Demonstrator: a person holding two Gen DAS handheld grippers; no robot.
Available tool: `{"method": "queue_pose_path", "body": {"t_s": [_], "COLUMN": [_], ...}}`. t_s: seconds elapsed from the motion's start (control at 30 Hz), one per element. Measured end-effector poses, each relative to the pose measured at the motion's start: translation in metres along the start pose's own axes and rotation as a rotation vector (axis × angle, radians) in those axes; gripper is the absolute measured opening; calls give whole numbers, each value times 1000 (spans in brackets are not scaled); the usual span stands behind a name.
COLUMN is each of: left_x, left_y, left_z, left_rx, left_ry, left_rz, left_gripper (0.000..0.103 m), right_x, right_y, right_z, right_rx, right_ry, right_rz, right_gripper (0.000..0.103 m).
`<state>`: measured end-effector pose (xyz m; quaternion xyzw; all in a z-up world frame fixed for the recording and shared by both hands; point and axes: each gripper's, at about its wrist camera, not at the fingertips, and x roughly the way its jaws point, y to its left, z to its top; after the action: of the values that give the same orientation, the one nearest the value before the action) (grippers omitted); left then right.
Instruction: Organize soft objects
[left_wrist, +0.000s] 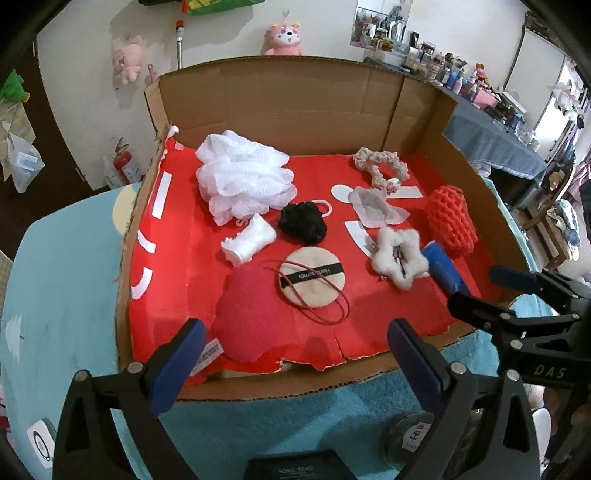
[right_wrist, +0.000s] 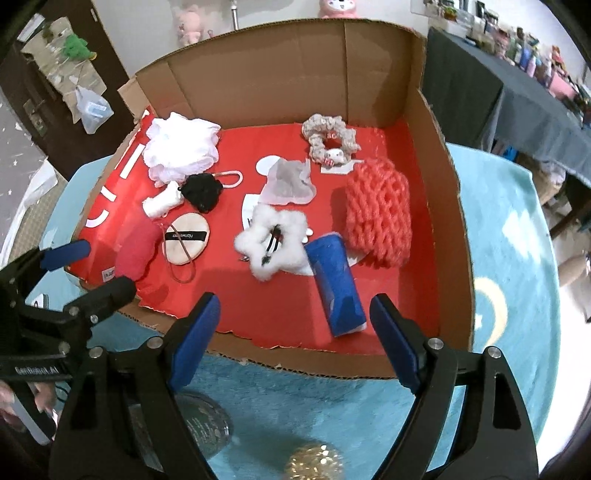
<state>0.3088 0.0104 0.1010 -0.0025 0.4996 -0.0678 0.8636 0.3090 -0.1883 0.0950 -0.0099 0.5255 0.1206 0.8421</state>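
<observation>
**Both sets of jaws wide open over the front edge of the box, nothing held**

So the left gripper (left_wrist: 295, 354) had its jaws spread wide with nothing between them, sitting just over the near wall of the cardboard box (left_wrist: 295, 92). Right past its left jaw was the red sponge-looking pad (left_wrist: 251, 317), and straight ahead between the jaws lay the round beige powder puff (left_wrist: 312, 277) with a thin red cord looped over it. Further out from there: a black scrunchie (left_wrist: 303, 223), a small white rolled cloth (left_wrist: 249, 240) and the big white mesh bath pouf (left_wrist: 243, 177) toward the far left.

The right gripper (right_wrist: 295, 328) was gaping too, empty, hovering over the same near wall. The blue rolled cloth (right_wrist: 338, 284) lay just ahead of its jaws, closer to the right one, not touching either. Beyond it was the fluffy white star-shaped hair clip (right_wrist: 273, 243), with the orange foam net sleeve (right_wrist: 380, 210) off to the right, a flat whitish pouch (right_wrist: 288, 182) further out, and a beige scrunchie (right_wrist: 328, 136) near the back wall.

Everything sat on the box's red liner (right_wrist: 369, 332), and the box itself was on a fuzzy turquoise rug (right_wrist: 498, 240).
</observation>
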Motion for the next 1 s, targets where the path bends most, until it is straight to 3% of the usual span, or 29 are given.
{"method": "queue_pose_path", "body": {"t_s": [0.23,1.0], "left_x": [14,24], "left_y": [4,2], "left_z": [-3,-4], "left_rx": [-56,-38], "left_ry": [29,48], "left_rz": [19,65], "left_gripper": [100,100], "right_x": [12,21], "right_y": [-2,-1], "right_z": [-1,0], "right_rx": [20,17], "right_ry": [26,86], "right_rz": [-8,-24], "right_gripper": [83,83]}}
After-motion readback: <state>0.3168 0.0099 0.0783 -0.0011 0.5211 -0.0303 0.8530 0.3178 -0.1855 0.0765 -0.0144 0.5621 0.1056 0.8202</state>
